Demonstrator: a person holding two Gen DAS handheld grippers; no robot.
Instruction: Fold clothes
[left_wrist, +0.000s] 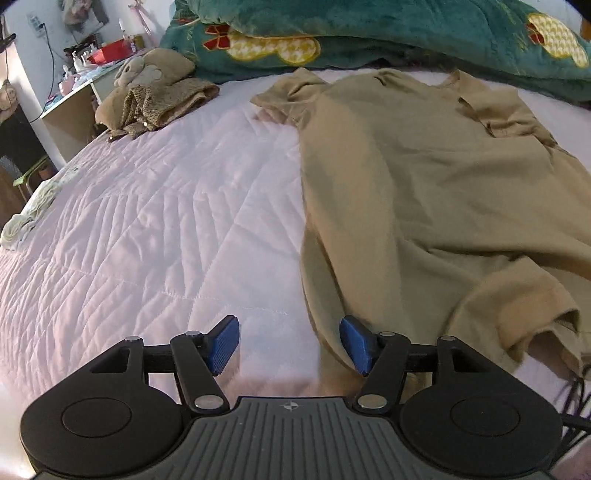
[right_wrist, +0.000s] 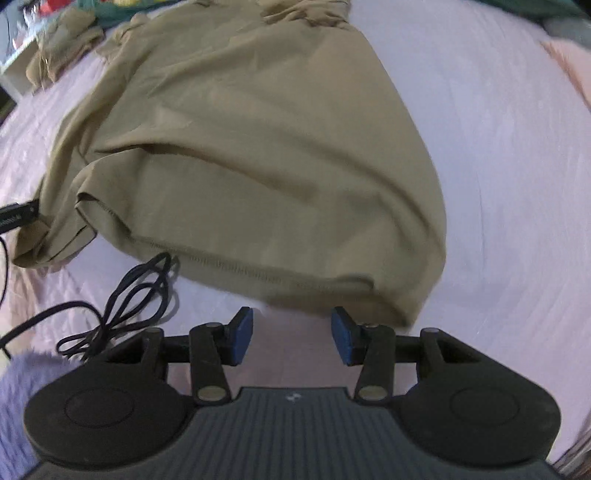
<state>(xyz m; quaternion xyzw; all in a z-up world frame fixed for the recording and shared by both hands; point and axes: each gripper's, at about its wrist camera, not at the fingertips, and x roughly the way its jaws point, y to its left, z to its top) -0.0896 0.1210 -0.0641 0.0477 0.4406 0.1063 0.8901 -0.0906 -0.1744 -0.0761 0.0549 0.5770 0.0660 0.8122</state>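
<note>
A khaki T-shirt (left_wrist: 424, 192) lies spread on the pale pink quilted bed (left_wrist: 155, 229), collar toward the far side, with one sleeve lying folded over its body at the near right. My left gripper (left_wrist: 290, 341) hovers over the shirt's near left edge. It is open, and the right blue pad (left_wrist: 354, 343) is above the cloth with nothing pinched. In the right wrist view the T-shirt (right_wrist: 258, 147) fills the middle, its stitched hem toward me. My right gripper (right_wrist: 291, 338) stands open just short of that hem, with only bedding between the pads.
A teal blanket (left_wrist: 369, 33) is heaped along the far side. A brown pile of clothes with a plush toy (left_wrist: 155, 92) sits at the far left, beside a cluttered desk (left_wrist: 74, 96). A tangled black cable (right_wrist: 122, 306) lies left of the right gripper, near a fuzzy purple sleeve (right_wrist: 14, 398).
</note>
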